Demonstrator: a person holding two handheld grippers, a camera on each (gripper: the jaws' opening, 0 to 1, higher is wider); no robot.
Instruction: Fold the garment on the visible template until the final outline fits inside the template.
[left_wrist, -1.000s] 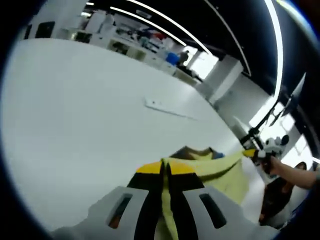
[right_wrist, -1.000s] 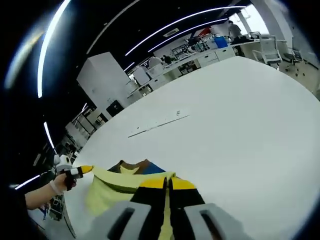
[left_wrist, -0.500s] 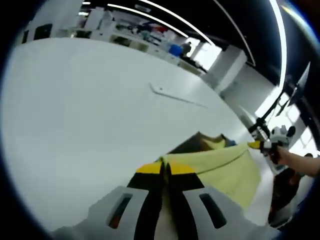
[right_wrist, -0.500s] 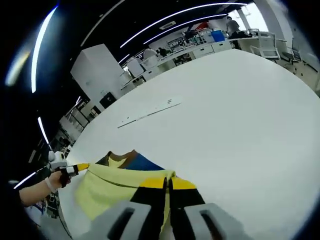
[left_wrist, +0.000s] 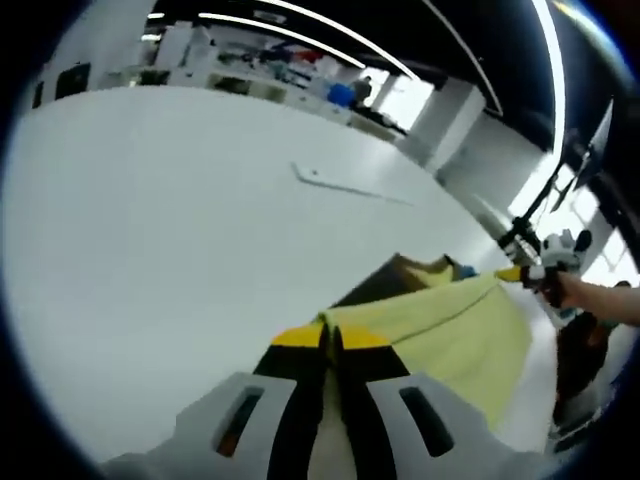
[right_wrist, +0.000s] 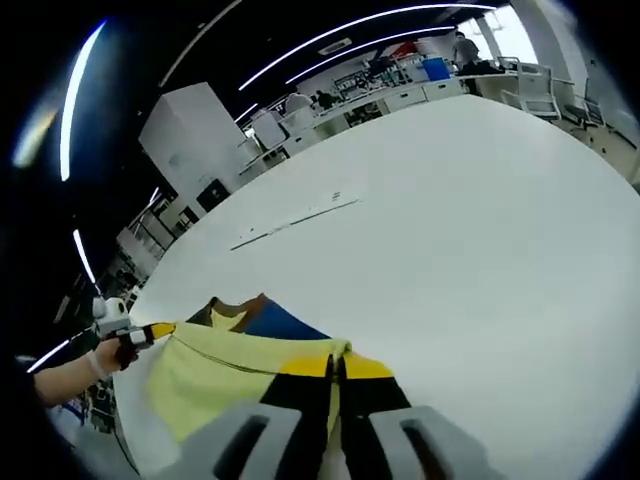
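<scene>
Left gripper (left_wrist: 331, 335): jaws closed on the yellow garment (left_wrist: 455, 335) at bottom centre of the left gripper view. Right gripper (right_wrist: 335, 365): jaws likewise pinched on the same hem, bottom centre of the right gripper view.

Cloth hangs stretched between the two, lifted over the white table (right_wrist: 470, 230). Dark and blue panel shows behind the yellow at mid-frame.

Since a second ago, the hem has pulled straighter and the span wider, with more yellow showing. Judged: garment spread for laying down; no fold made yet.

Farther off, upper centre, a thin line (right_wrist: 290, 220) lies on the table, possibly the template's edge; cannot confirm.
</scene>
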